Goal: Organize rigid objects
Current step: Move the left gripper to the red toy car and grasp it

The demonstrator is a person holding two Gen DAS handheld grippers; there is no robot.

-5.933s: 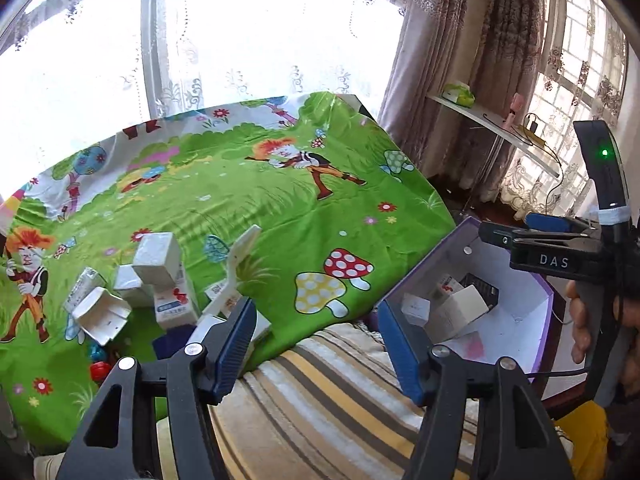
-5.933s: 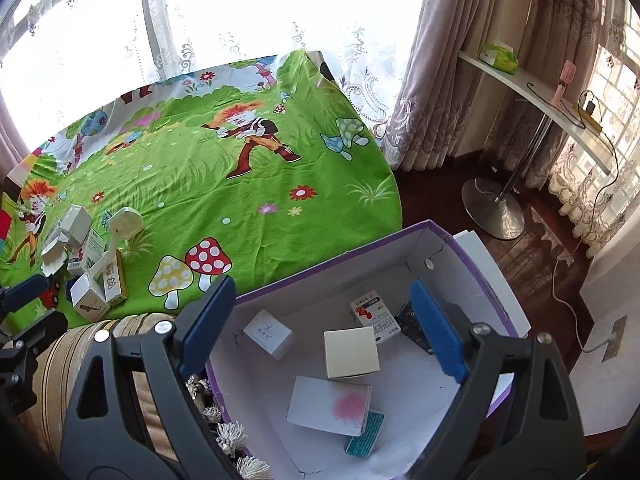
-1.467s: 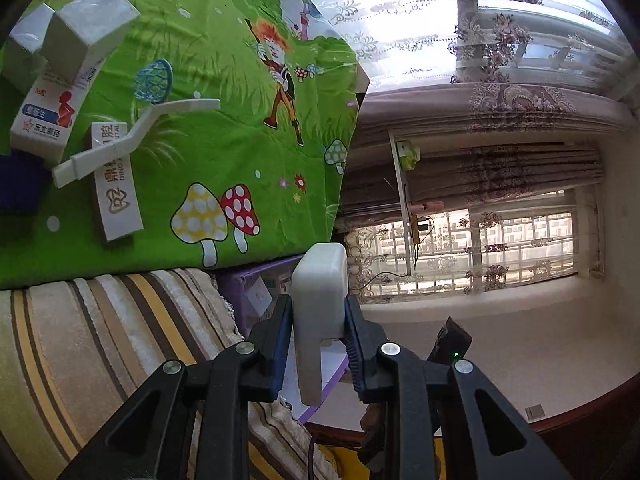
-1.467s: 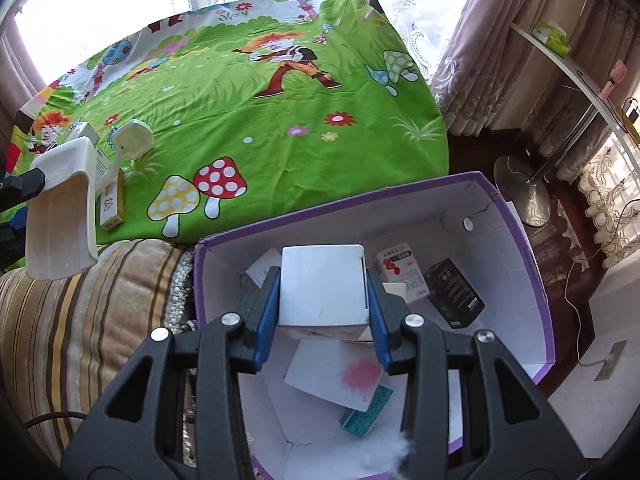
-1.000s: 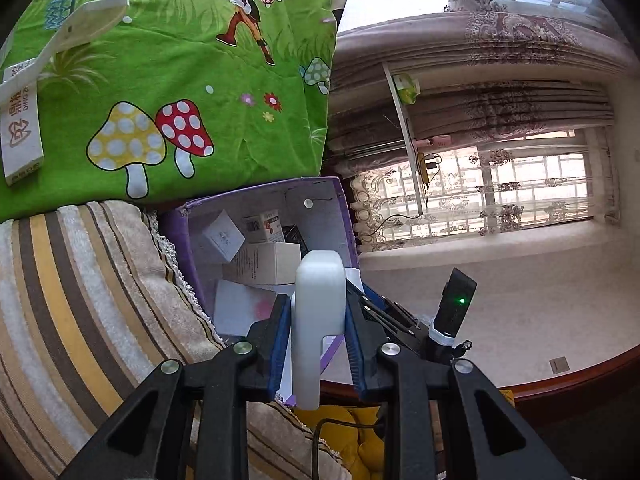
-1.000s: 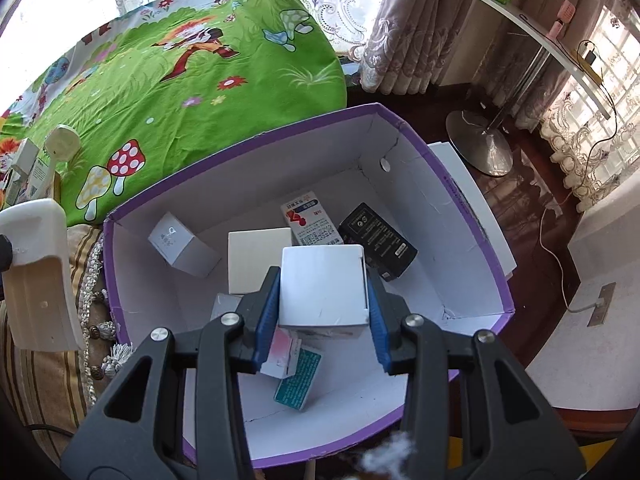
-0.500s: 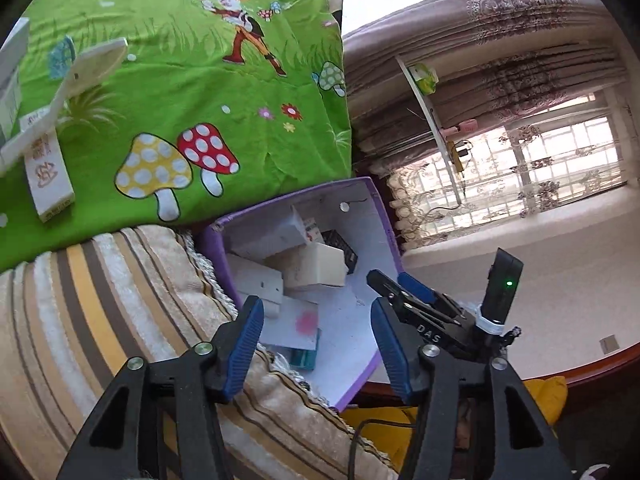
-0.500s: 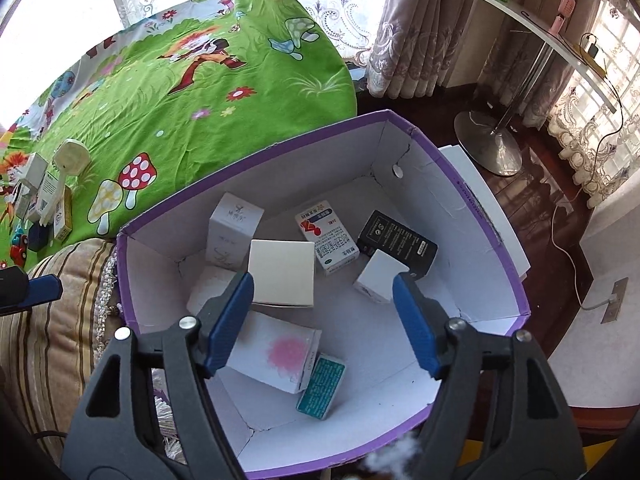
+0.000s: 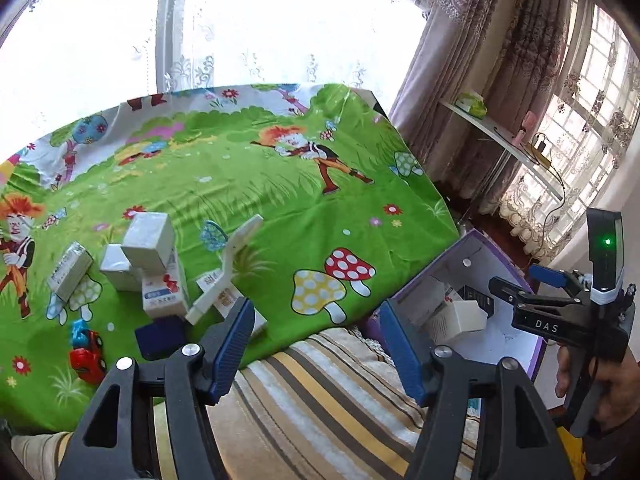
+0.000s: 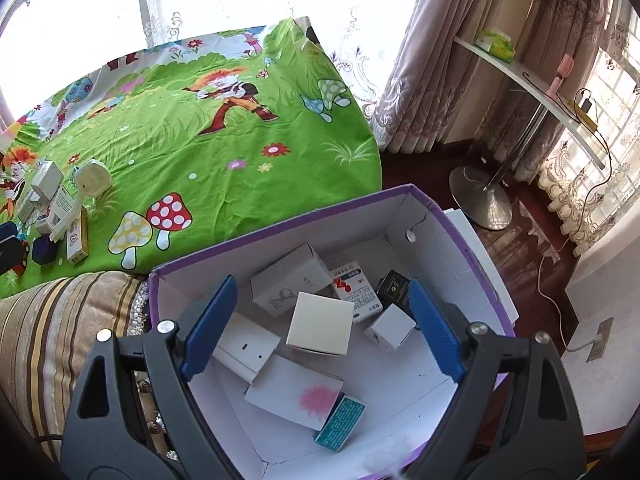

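A purple box [image 10: 280,224] with white walls stands beside the bed and holds several small cartons. Among them are a cream box [image 10: 320,330], a white oblong device [image 10: 246,346] and a small white box [image 10: 390,326]. My right gripper [image 10: 322,286] hangs over this box, its jaws opening with nothing between the pads. My left gripper [image 9: 314,312] is also opening and holds nothing, over the striped cover [image 9: 320,392]. Left of it, a pile of cartons [image 9: 148,236], a white long-handled piece [image 9: 228,268] and a dark blue box [image 9: 160,336] lie on the green sheet.
A red toy car [image 9: 86,356] lies near the pile. In the left wrist view the purple box [image 9: 424,272] sits at the right, with the right gripper [image 9: 536,304] and a person's hand [image 9: 600,380] beside it. A metal stand base [image 10: 480,200] and a cable are on the floor.
Both grippers let go: the white device and the white box now lie in the purple box. The left gripper rolled upright and swung up toward the bed; the right drew back slightly.
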